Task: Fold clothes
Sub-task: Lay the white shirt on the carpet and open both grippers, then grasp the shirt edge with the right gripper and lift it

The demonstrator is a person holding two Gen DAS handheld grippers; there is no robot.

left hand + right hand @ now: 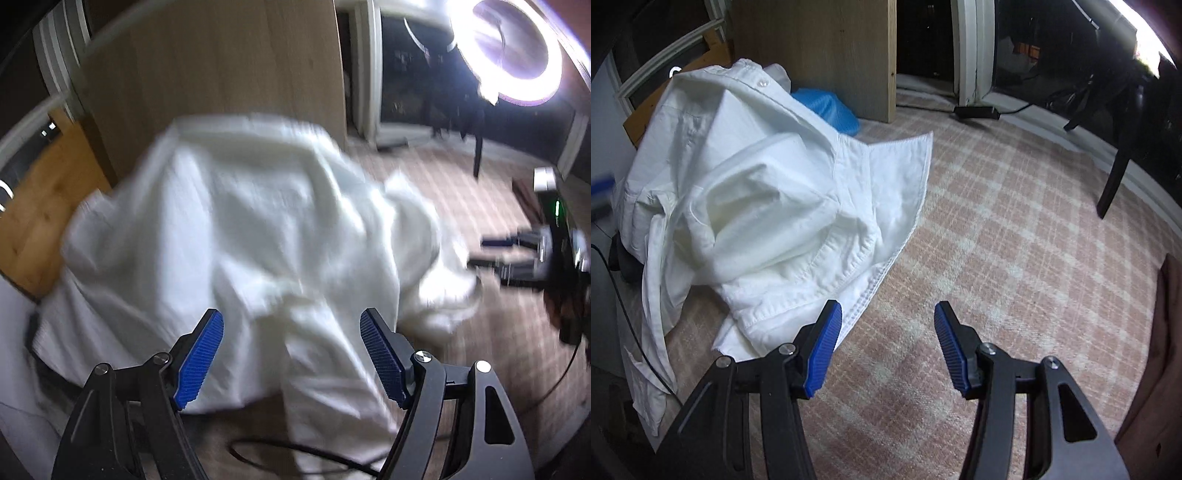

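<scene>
- Here, a white shirt (746, 192) is lying crumpled on the checked rug (1015, 229), filling the nine-to-twelve o'clock part of the right wrist view.
- The left gripper (291, 332) is hanging over the shirt — fingers apart, clamping nothing.
- The right gripper (888, 325) is pointing down at bare rug — fingers apart, empty, shirt hem at its ten o'clock.

surface: checked pink-and-cream carpet (997, 221) | on it: crumpled white shirt (757, 192), hem spread flat on the carpet | blue object (827, 109) behind the shirt | black power strip (977, 110) by the far wall | chair leg (1112, 181) at right
</scene>
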